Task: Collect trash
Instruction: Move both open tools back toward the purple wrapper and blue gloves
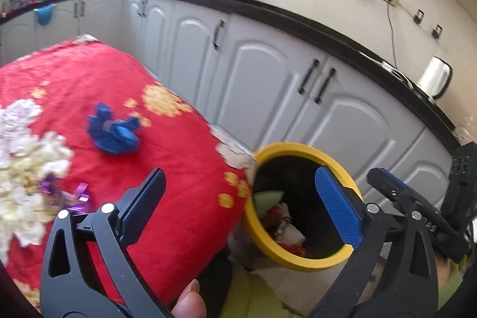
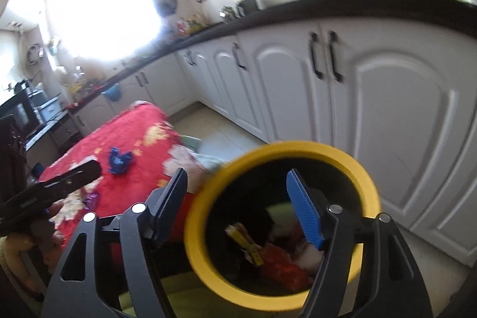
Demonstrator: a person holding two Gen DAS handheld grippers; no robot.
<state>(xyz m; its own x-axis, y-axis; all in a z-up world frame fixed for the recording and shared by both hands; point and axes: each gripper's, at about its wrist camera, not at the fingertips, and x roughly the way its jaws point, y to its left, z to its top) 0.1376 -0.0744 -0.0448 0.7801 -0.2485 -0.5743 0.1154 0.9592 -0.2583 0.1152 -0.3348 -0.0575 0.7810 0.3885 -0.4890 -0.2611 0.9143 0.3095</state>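
Over by the white cabinets, the left gripper (image 1: pixel 241 207) hangs wide apart with nothing in it, straddling the table edge and the yellow-rimmed bin (image 1: pixel 298 258). Its view catches the purple foil scrap (image 1: pixel 80 195) up close; the right wrist view barely shows it. The right gripper (image 2: pixel 238 198) is also spread and empty, right over the bin, looking down at wrappers inside. The blue crumpled wrapper (image 1: pixel 114 131) sits on the red floral tablecloth (image 1: pixel 89 79), well ahead of the left fingers.

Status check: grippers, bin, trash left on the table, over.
Both grippers open, empty. Bin holds trash. Blue wrapper, purple scrap on table. Path unobstructed.
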